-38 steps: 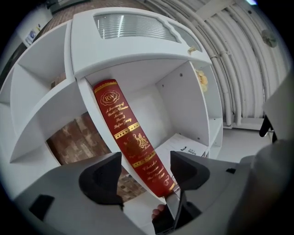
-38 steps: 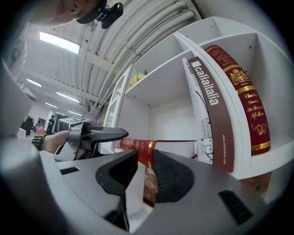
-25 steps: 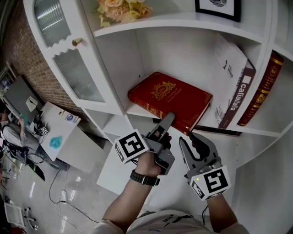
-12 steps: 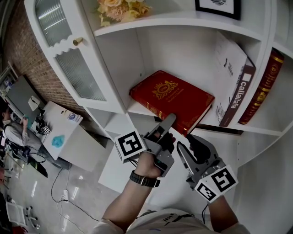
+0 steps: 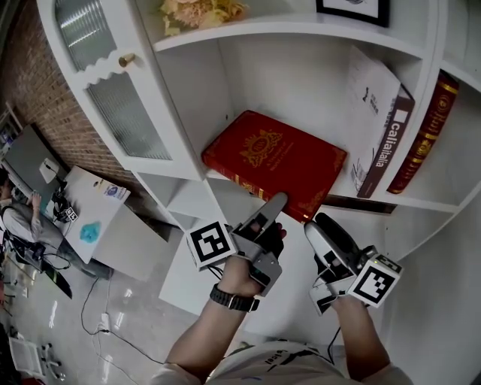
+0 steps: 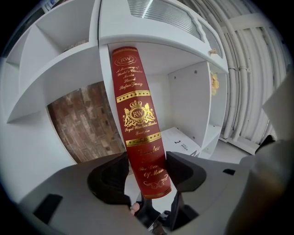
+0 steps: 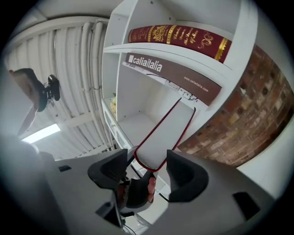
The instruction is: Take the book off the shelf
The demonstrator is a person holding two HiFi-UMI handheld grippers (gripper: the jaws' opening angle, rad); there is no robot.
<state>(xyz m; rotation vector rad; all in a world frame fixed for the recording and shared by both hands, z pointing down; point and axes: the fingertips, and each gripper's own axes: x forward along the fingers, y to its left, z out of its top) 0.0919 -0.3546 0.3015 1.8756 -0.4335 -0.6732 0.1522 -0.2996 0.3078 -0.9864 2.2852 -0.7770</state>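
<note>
A thick red book with gold print (image 5: 274, 162) lies flat on the white shelf (image 5: 376, 201), its near end sticking out past the front edge. My left gripper (image 5: 274, 207) reaches up to that end. In the left gripper view the book's spine (image 6: 138, 114) stands between the jaws of the left gripper (image 6: 147, 176), which have just been closing; a thin gap shows on one side. My right gripper (image 5: 319, 222) is at the book's near right corner. Its jaws have just been opening, and the white page edge (image 7: 167, 133) sits loosely between the jaws of the right gripper (image 7: 147, 169).
A brown-spined book (image 5: 387, 154) and a white one (image 5: 376, 105) lean at the right of the same compartment. Another red book (image 5: 425, 135) stands past the divider. A glass cabinet door (image 5: 113, 113) is at the left, flowers (image 5: 199, 11) above, and the floor far below.
The right gripper has rolled over, its marker cube now facing right, and its jaws stand wider around the book's corner. The left gripper has edged closer onto the spine end.
</note>
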